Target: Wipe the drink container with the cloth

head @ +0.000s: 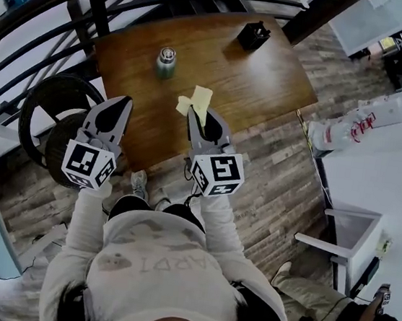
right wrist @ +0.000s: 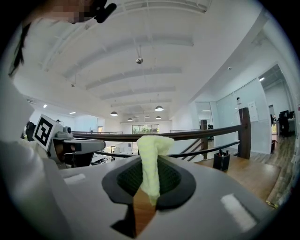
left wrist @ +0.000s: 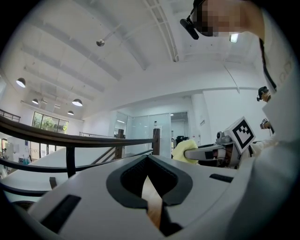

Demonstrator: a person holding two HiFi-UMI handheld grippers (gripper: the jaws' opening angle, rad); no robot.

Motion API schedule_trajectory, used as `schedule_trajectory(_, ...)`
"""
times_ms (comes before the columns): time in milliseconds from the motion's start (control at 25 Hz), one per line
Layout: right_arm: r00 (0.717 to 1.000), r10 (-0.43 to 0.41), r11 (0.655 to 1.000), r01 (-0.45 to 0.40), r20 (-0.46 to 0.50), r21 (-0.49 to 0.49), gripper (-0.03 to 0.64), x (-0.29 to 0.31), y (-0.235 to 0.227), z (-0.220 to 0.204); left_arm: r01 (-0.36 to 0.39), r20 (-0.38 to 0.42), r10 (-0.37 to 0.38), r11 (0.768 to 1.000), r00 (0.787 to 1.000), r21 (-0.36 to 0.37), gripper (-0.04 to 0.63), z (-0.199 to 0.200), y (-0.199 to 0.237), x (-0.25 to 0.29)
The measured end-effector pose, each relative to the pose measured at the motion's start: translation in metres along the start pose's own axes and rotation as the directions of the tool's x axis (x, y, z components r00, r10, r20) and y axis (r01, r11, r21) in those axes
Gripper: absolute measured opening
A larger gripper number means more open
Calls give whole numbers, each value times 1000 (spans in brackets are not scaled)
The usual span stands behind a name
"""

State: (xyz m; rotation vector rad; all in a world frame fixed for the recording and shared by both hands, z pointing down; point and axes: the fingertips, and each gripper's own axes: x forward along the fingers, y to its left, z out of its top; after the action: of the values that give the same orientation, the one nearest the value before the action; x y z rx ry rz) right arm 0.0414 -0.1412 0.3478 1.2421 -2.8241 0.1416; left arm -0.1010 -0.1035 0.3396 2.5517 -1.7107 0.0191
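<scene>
A small green and silver drink container (head: pixel 166 62) stands upright on the wooden table (head: pixel 268 84), toward its left side. My right gripper (head: pixel 198 114) is shut on a pale yellow cloth (head: pixel 196 101), which sticks up out of the jaws (right wrist: pixel 151 159) above the table's near edge. My left gripper (head: pixel 123 104) hangs beside it to the left, over the table's near left corner, with its jaws together and nothing between them (left wrist: pixel 149 161). Both grippers are short of the container and apart from it. The left gripper view shows the cloth (left wrist: pixel 183 150) to the right.
A black pen holder (head: pixel 253 35) sits at the table's far side. Dark curved railings (head: pixel 95 12) run behind and left of the table. A round black chair (head: pixel 50 112) stands at the left. White desks (head: pixel 397 166) and a seated person (head: pixel 329 303) are to the right.
</scene>
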Motion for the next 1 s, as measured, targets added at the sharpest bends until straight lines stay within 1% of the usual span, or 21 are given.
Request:
schedule_trajectory(480,997,25,999,-24,66,-21,61,-44,11,18,-31,90,31,999,995,9,2,25,-35,-30)
schedule_trajectory(680,996,20,999,-18,85,-27,61,-57,9,24,-39,103,37,999,994,16,2,33,-46,-34)
schedule_trajectory(840,995,16,999,-13,95,-33,61,-63,9,29,-55,114,53,998,992,12,2,33,-48,-40)
schedule_trajectory(1000,994,11,999,-7,104,-37,61,-68,10,33,-54,120,52,999,991,10,2,36,-52,-44)
